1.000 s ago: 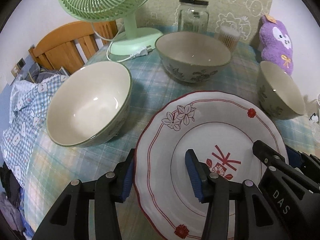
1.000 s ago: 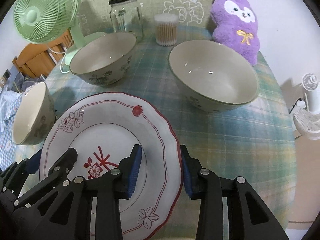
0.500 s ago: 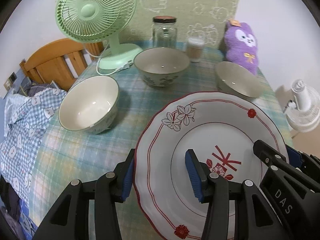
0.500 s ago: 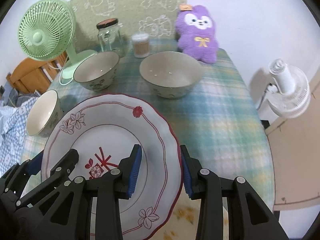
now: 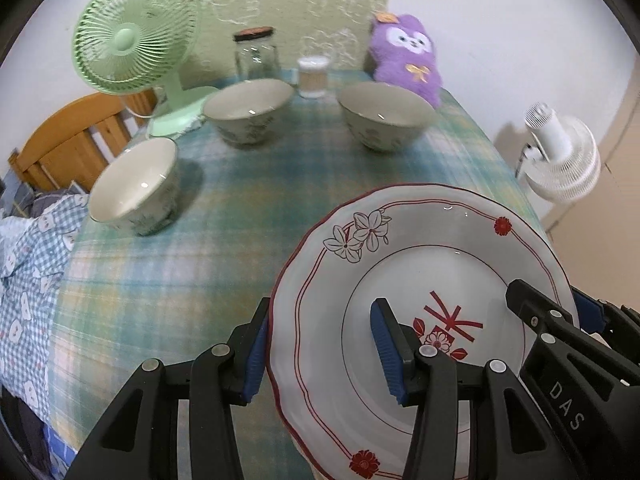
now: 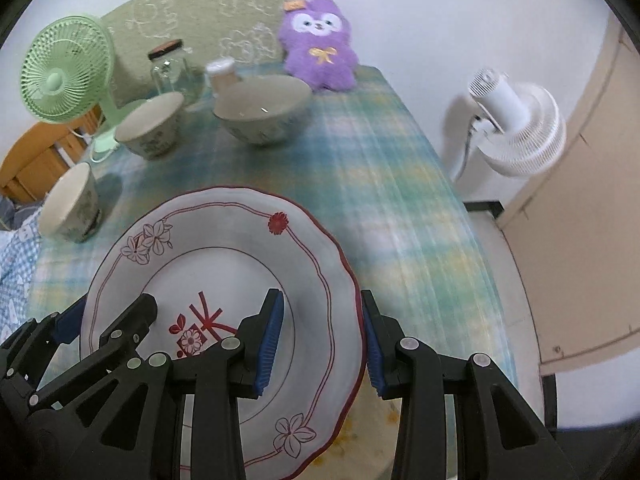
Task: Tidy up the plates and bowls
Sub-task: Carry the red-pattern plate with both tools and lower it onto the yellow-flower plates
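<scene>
Table: covered in a green-and-blue plaid cloth; carries three bowls and several small items along the far edge.
White fan: stands on the floor to the right of the table, beside the wall.
Green fan: at the table's far left corner, upright.
Plate: white, scalloped red rim, flower motifs; held off the tablecloth over the near right part of the table, gripped on two opposite edges.
Left gripper: fingers straddle the plate's left rim, one blue pad below the rim, one on the upper face; clamped on the plate.
Right gripper: fingers straddle the plate's right rim the same way; clamped on the plate.
Purple plush: upright at the far right, against the wall.
Right bowl: far side, just in front of the plush.
Middle bowl: far side, near the green fan's base.
Left bowl: near the left edge, well apart from the plate.
Glass jar: dark lid, behind the middle bowl.
Swab container: between the two far bowls.
</scene>
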Available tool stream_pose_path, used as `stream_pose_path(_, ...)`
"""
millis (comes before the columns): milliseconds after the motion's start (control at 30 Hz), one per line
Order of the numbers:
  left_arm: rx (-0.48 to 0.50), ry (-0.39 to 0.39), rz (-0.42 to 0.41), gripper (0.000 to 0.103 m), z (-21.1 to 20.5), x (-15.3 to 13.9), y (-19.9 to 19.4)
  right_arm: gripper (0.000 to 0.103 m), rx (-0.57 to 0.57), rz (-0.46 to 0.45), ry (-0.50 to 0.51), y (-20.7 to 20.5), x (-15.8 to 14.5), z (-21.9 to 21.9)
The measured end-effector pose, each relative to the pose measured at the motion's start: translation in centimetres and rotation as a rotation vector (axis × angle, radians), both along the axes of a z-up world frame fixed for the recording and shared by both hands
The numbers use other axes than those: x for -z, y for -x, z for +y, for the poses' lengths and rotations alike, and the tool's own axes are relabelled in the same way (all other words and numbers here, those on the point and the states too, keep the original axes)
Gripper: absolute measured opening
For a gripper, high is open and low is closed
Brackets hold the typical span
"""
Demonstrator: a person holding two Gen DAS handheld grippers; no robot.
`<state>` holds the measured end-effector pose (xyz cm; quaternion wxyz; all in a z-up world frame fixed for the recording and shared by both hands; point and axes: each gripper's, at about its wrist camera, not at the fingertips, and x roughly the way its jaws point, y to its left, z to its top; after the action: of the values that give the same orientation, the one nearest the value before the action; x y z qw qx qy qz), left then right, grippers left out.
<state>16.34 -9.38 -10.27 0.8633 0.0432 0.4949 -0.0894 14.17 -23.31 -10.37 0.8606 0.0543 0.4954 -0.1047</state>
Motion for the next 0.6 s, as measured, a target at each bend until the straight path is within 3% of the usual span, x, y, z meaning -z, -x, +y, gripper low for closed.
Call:
stream_pose_path(433,0.095,-0.026,0.045,0.049,-2.2,3.0,2.9,0.041,0.067,0.072,-0.005,3.7,3.1,-1.7)
stream_pose_path(600,0.11,-0.051,0.021,0.049,-2.4,3.1,3.5,0.041,0.067,0.076,0.004,4.4,3.6,-1.6)
